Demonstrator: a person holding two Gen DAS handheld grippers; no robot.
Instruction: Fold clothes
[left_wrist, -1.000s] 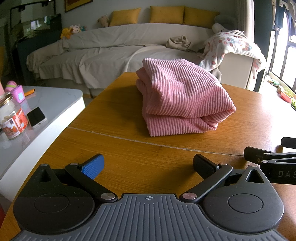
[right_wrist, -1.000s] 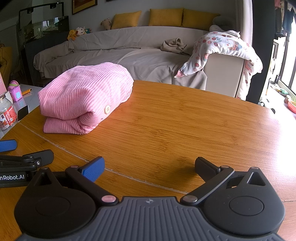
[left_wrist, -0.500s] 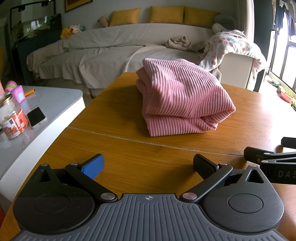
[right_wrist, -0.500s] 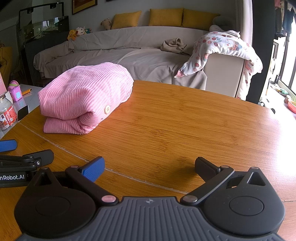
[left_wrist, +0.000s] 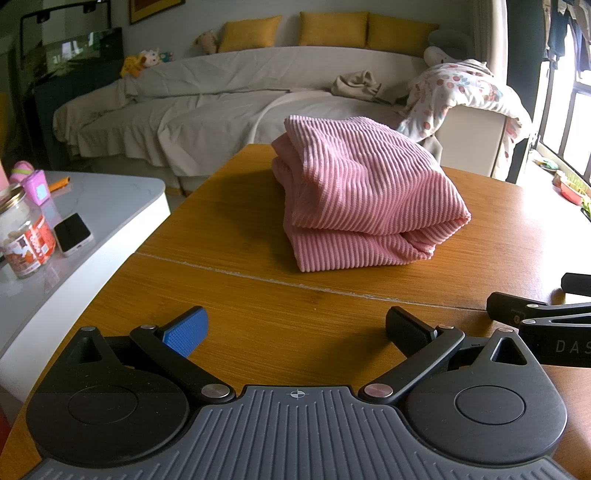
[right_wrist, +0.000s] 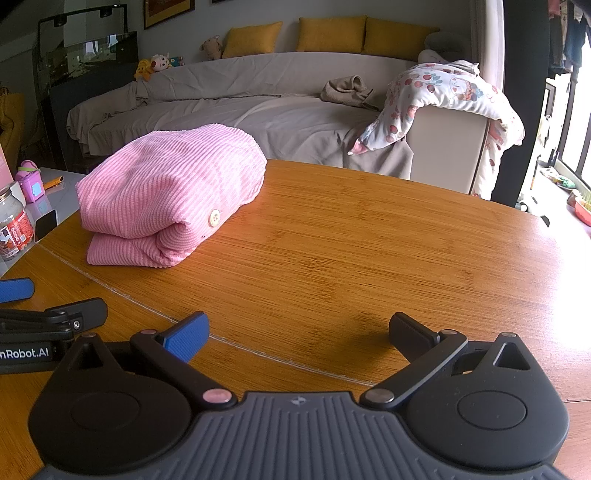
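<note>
My left gripper (left_wrist: 293, 328) and right gripper (right_wrist: 297, 334) rested spread, empty, short of the folded pink garment (left_wrist: 364, 199) (seemingly finished, best left undisturbed).

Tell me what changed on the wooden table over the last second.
Nothing visibly changed. The folded pink garment lies in the same spot on the wooden table, and the left gripper and right gripper both stay open, empty and short of it.
</note>
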